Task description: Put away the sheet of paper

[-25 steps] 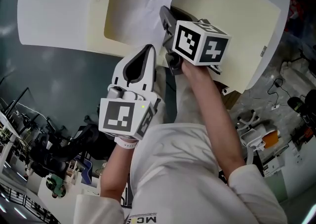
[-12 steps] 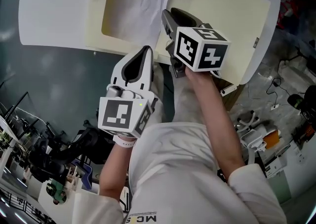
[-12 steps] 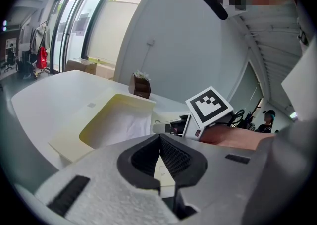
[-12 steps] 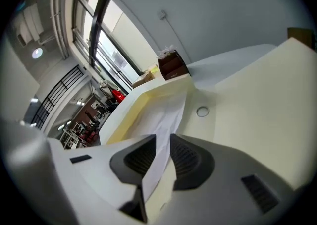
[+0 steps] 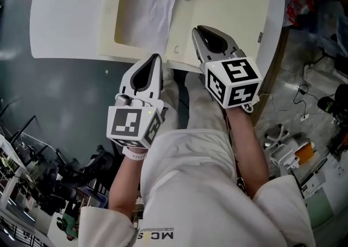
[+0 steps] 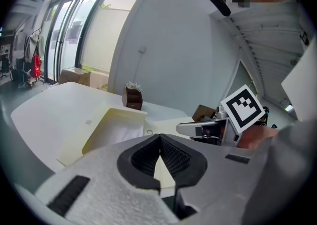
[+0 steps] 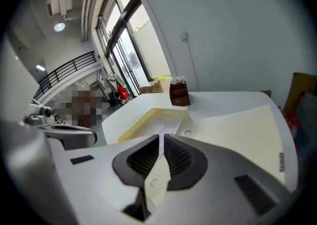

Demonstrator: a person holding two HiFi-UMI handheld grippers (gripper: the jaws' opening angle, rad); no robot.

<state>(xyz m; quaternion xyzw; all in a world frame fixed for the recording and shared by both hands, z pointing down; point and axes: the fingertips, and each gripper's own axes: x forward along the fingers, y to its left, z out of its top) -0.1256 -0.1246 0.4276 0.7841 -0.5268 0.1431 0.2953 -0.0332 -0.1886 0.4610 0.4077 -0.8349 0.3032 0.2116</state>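
Observation:
A white sheet of paper (image 5: 147,14) lies inside the shallow tray of an open cream folder box (image 5: 117,23) on the white table (image 5: 65,17). The box's flat lid (image 5: 228,6) lies open to the right of the tray. My left gripper (image 5: 152,58) hovers at the table's near edge just below the tray, shut and holding nothing. My right gripper (image 5: 202,30) sits over the near edge of the lid, jaws together and empty. The left gripper view shows the paper (image 6: 116,132) in the tray beyond the closed left gripper (image 6: 159,138). In the right gripper view the lid (image 7: 237,130) lies beyond the closed right gripper (image 7: 161,138).
A small brown holder (image 6: 132,97) stands at the far side of the table, also seen in the right gripper view as the brown holder (image 7: 179,93). The table's right edge (image 5: 280,28) drops to a cluttered floor with cables. My legs are below the near edge.
My right gripper has drawn back from over the lid to the lid's near edge. The left gripper has hardly moved. The paper stays in the tray.

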